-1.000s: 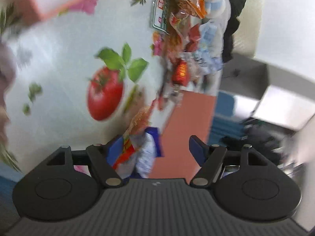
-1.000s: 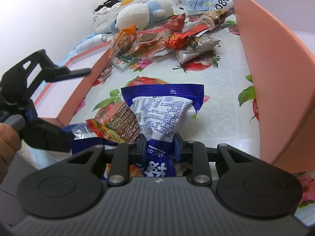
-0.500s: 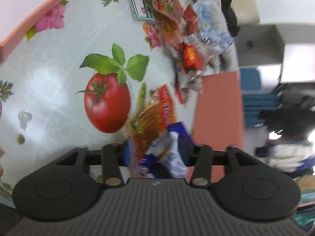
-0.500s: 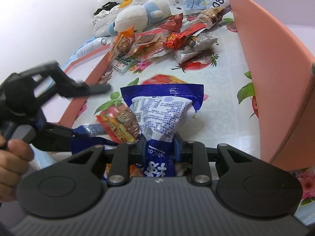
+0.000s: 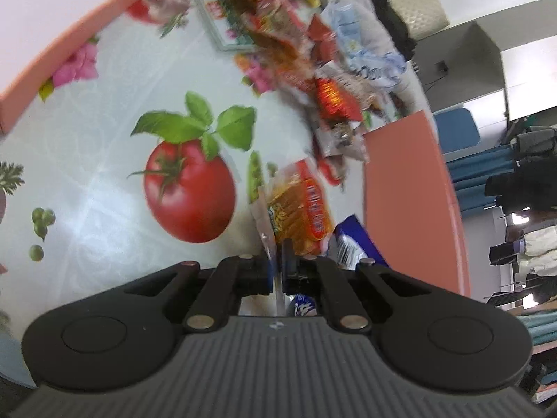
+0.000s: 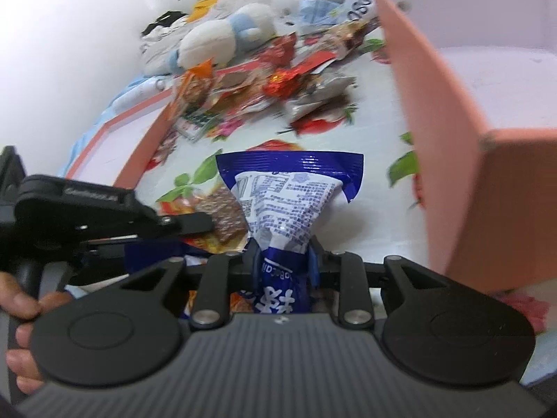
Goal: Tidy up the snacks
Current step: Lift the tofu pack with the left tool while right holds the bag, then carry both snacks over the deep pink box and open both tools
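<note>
A blue-and-white snack packet [image 6: 285, 202] stands upright in my right gripper [image 6: 282, 261], which is shut on its lower end. Just left of it lies an orange-red packet [image 6: 222, 219] on the fruit-print tablecloth [image 5: 104, 174]. In the left wrist view my left gripper [image 5: 277, 264] is shut on the clear edge of that orange-red packet [image 5: 299, 209], with the blue packet [image 5: 351, 244] close on its right. From the right wrist view the left gripper [image 6: 205, 224] reaches in from the left, held by a hand [image 6: 21, 303].
A pink open box [image 6: 452, 122] stands right of the packets, its wall [image 5: 407, 202] close to the blue one. A pile of several snack packets [image 6: 278, 80] lies farther back, with a plush toy [image 6: 226, 38] behind it. A pink-rimmed tray [image 6: 115, 139] borders the left.
My left gripper rolled, moved in on the orange-red packet and went from wide open to shut on its edge. The right gripper kept its hold on the blue packet.
</note>
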Action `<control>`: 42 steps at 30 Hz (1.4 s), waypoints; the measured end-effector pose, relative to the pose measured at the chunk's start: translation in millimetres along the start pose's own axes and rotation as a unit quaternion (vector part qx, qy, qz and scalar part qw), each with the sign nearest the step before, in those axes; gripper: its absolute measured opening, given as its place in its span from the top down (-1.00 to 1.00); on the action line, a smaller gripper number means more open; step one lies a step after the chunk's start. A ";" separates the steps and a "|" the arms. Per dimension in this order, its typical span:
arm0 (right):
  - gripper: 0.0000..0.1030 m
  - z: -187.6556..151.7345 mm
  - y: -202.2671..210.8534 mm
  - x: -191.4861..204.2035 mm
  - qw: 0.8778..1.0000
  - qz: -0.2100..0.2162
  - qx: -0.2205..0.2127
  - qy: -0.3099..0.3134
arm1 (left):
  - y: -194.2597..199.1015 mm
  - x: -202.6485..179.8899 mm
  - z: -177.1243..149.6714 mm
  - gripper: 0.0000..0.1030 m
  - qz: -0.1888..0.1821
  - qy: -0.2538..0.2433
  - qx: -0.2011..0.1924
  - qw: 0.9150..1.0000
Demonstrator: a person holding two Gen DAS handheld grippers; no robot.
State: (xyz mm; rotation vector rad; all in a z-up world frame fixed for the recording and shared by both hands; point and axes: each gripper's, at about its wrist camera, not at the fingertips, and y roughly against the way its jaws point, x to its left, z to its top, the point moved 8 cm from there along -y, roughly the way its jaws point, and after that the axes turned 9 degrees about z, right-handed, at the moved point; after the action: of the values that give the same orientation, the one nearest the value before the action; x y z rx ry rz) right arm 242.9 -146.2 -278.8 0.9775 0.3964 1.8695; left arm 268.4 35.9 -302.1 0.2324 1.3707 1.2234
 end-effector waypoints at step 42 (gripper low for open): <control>0.44 118.5 191.0 -50.5 0.978 -0.134 -0.156 0.044 | 113.6 -272.3 -45.8 0.98 0.012 -0.297 -0.176 0.938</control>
State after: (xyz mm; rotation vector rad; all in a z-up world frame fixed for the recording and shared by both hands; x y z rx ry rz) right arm 230.4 -299.4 -107.3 0.5996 0.2614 1.6698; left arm 242.4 -144.3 -65.5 0.3314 0.6170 1.2601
